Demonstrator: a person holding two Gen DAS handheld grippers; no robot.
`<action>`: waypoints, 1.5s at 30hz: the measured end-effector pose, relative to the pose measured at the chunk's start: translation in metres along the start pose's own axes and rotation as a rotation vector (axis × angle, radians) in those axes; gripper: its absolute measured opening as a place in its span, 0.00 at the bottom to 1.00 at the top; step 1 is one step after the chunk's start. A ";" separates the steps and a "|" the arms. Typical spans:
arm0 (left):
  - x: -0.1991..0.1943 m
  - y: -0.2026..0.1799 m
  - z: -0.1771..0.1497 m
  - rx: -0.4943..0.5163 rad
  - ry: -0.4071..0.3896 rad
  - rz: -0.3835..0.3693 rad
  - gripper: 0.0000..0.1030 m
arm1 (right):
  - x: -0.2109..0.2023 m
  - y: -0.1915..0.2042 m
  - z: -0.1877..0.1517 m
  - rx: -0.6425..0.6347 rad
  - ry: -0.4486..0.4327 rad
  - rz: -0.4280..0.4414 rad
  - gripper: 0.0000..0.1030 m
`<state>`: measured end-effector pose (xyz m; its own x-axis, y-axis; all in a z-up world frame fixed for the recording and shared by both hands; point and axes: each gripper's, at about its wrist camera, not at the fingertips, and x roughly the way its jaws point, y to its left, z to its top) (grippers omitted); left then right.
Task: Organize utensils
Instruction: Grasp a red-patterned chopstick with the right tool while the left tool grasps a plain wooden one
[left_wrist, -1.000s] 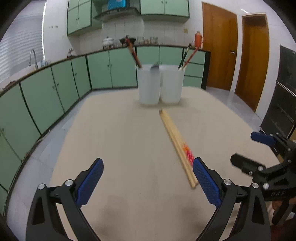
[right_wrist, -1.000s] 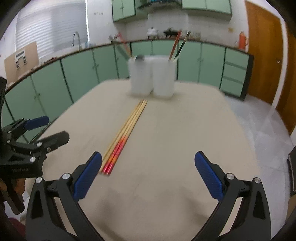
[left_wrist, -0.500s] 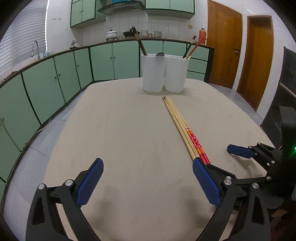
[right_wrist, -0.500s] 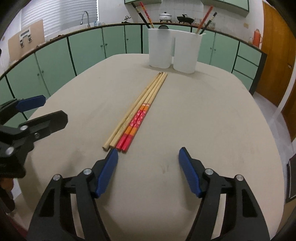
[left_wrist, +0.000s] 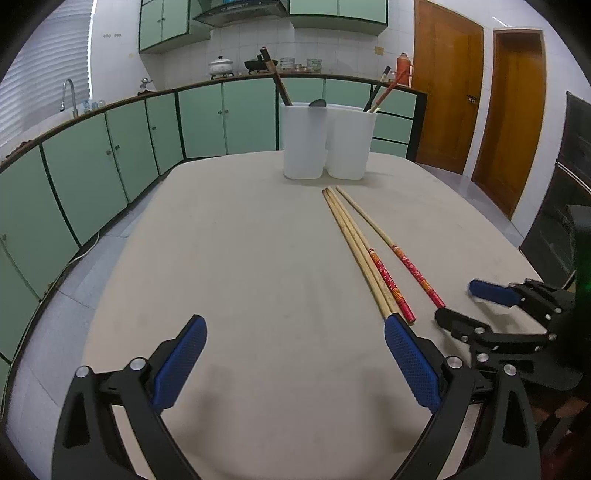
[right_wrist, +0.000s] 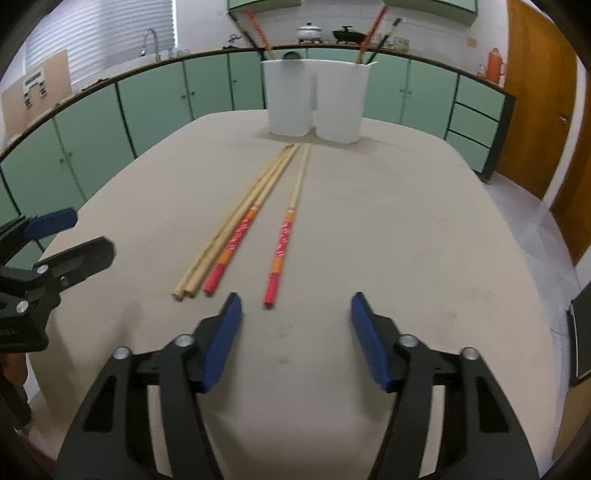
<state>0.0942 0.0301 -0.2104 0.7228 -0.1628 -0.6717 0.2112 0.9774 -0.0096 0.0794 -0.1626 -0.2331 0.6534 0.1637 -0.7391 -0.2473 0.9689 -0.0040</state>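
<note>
Green cabinets (left_wrist: 92, 173), wooden doors (left_wrist: 445, 92)

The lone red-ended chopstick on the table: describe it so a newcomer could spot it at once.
Find the two white tubs at the far end of the beige table; four chopsticks fan toward the camera from them. Three lie bunched, and the lone chopstick lies apart on their right. Its red, patterned end points at the open right gripper.

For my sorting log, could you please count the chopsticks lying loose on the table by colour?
Plain wooden chopsticks: 2
Red-ended chopsticks: 2
Total: 4 on the table
</note>
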 end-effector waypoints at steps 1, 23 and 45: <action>0.000 -0.001 0.000 0.001 -0.001 0.000 0.92 | 0.002 0.001 0.000 -0.005 0.003 0.006 0.42; 0.026 -0.038 -0.005 0.056 0.091 -0.056 0.92 | -0.012 -0.020 0.006 0.074 -0.049 0.033 0.05; 0.032 -0.013 -0.004 -0.048 0.136 0.027 0.91 | -0.007 -0.026 0.004 0.090 -0.040 0.046 0.05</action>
<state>0.1122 0.0131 -0.2344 0.6311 -0.1200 -0.7664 0.1591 0.9870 -0.0235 0.0839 -0.1882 -0.2255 0.6712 0.2138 -0.7098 -0.2131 0.9727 0.0914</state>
